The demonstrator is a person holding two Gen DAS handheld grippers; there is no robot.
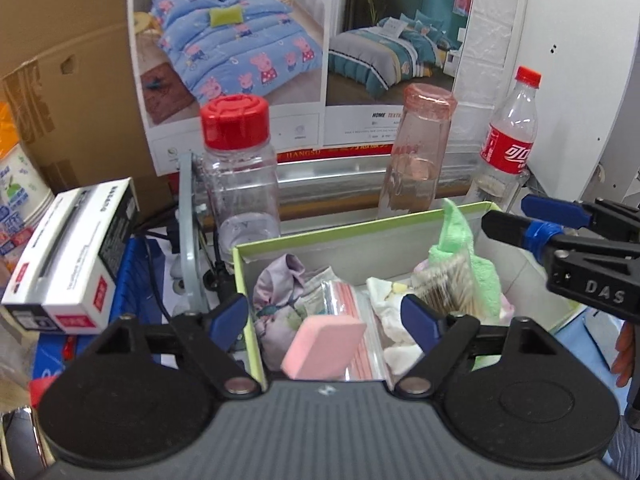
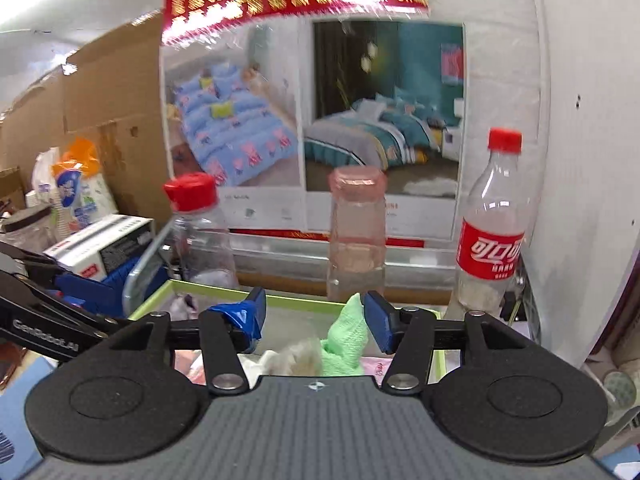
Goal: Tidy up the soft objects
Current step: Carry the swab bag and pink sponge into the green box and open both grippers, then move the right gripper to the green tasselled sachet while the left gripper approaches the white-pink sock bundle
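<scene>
1. The soft things sit inside the green-rimmed box (image 1: 240,264): green cloth (image 1: 464,248) upright at its right end, pink sponge (image 1: 324,346) at its near wall, lilac fabric (image 1: 280,292) leftward.
2. My left gripper (image 1: 328,316) hangs over the box's near edge, jaws wide, empty.
3. My right gripper (image 2: 314,322) hovers above the box, jaws wide, straddling the cloth's tip.
4. Behind the box, three bottles (image 1: 420,148) crowd the far rim; I judge the free approach is from above.

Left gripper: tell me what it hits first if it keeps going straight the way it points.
Most likely the pink sponge. It lies between the open fingers of the left gripper, leaning on the near wall of the green-rimmed box, with a zip bag behind it. Depth is uncertain through the fisheye.
</scene>
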